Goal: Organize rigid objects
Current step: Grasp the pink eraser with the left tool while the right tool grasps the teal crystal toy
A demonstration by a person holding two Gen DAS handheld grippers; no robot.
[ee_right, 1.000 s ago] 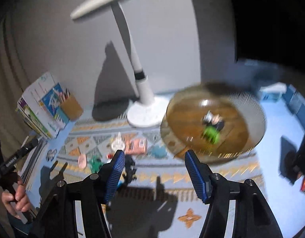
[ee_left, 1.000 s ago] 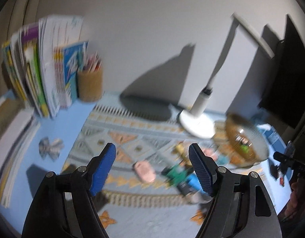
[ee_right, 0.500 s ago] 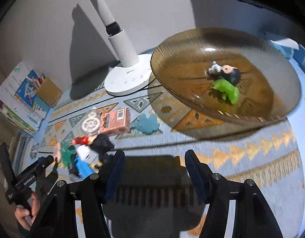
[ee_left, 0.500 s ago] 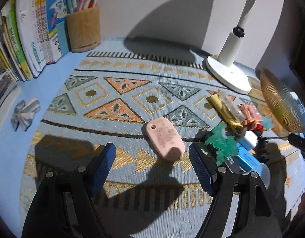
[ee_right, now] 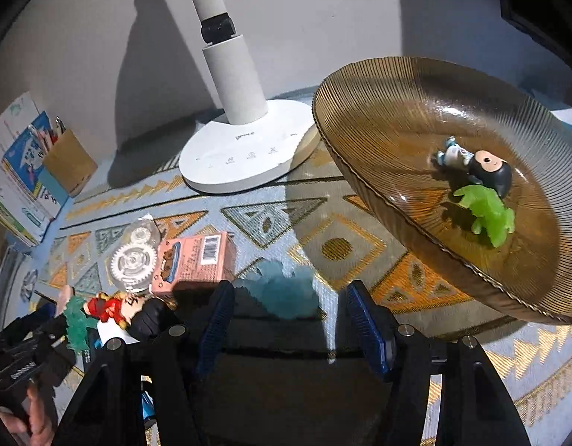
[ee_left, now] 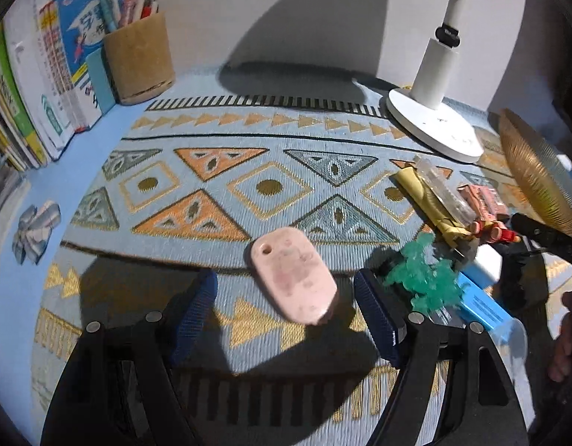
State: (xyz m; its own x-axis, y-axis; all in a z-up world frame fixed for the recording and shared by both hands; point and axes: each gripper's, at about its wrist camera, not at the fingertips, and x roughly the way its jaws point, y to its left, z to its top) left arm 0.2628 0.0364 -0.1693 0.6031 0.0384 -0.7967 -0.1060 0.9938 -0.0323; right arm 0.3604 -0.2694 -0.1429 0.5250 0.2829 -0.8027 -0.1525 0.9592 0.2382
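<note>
The left tool (ee_left: 286, 308) is hanging low over the patterned mat (ee_left: 271, 186) with its blue-padded fingers spread wide and released — the pink oval tag (ee_left: 294, 275) is lying flat on the mat between them, touching neither pad. Just right of that tool a green translucent figure (ee_left: 423, 278) is sitting beside a blue-and-white box (ee_left: 483, 301), and farther back a yellow pack with a clear tape dispenser (ee_left: 445, 189) on it is lying near a small red figure (ee_left: 494, 230).

The right tool (ee_right: 289, 319) is also standing open and gripping nothing, its fingers framing a pale blue translucent piece (ee_right: 282, 290) that is resting on the mat just ahead of them. Left of it, a pink barcode box (ee_right: 197, 260) is lying beside the clear gear-wheel dispenser. The amber ribbed glass dish (ee_right: 390, 111) is sitting to the right, holding a dark-haired doll figure (ee_right: 479, 167) and a bright green animal figure (ee_right: 490, 215) that are touching each other near the dish's middle.

A white desk lamp (ee_right: 245, 152) is standing behind the clutter, its base just beside the dish's rim. At the far left of the blue tabletop (ee_left: 100, 137), a brown pen cup (ee_left: 139, 59) is standing next to upright books (ee_left: 44, 74), and a small grey bow-shaped item (ee_left: 35, 230) is lying apart from the mat.
</note>
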